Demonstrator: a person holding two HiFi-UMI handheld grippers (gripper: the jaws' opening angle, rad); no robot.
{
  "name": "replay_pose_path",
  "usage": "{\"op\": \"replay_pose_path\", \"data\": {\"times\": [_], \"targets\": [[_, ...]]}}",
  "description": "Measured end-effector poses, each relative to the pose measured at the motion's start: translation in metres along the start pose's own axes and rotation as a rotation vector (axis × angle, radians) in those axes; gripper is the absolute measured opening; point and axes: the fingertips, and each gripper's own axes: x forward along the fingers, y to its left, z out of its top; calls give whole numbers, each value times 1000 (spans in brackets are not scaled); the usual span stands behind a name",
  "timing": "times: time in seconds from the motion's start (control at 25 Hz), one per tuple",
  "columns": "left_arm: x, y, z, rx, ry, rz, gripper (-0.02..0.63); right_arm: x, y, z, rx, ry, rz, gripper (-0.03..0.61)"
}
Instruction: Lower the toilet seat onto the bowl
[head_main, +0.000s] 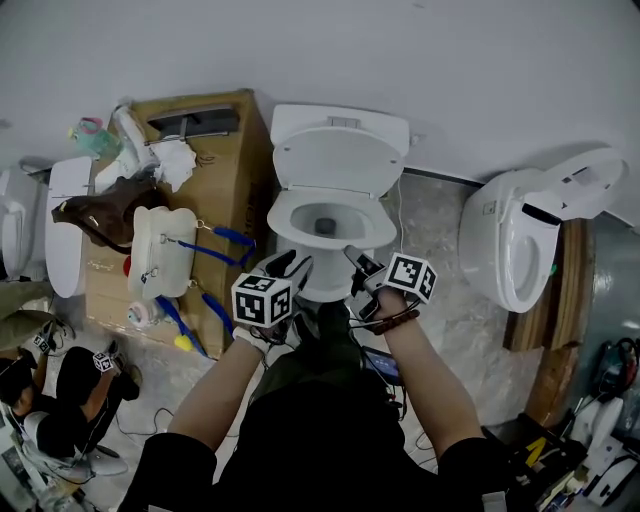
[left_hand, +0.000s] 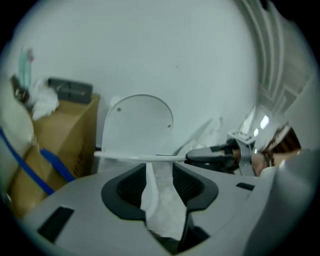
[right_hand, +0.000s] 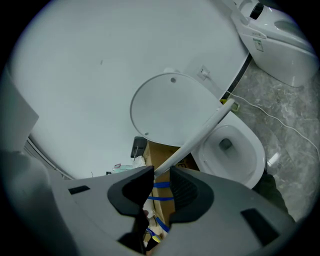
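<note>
The toilet seat (right_hand: 200, 132) is hanging part-way down, tilted above the bowl (right_hand: 252, 162), with the lid (right_hand: 165, 107) upright behind the bowl. The right gripper (right_hand: 161, 171) is pinching the seat's front edge. The left gripper (left_hand: 159, 167) is standing unclenched at the bowl's front. Judged risk: the thin, smooth edge slipping from this single shallow pinch and the seat slamming onto the bowl.

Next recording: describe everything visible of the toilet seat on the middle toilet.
The toilet seat is white, thin and smooth, plastic by its look, hinged behind the bowl. It tilts partway between the upright lid and the bowl rim, clear of both. Its front edge lies between the jaws of the right gripper; whether they pinch it is unclear.
</note>
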Motion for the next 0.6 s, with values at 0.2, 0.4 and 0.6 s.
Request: {"op": "replay_pose_path", "data": {"times": [0.2, 0.4, 0.6], "targets": [[1, 16, -9, -530, -71, -139, 170, -2, -10, -14, -8, -4, -7, 114], [7, 31, -16, -697, -114, -194, 170, -3, -24, -29, -13, -12, -16, 114], [9, 40, -30, -686, -99, -178, 124, -4, -33, -38, -17, -23, -17, 114]]}}
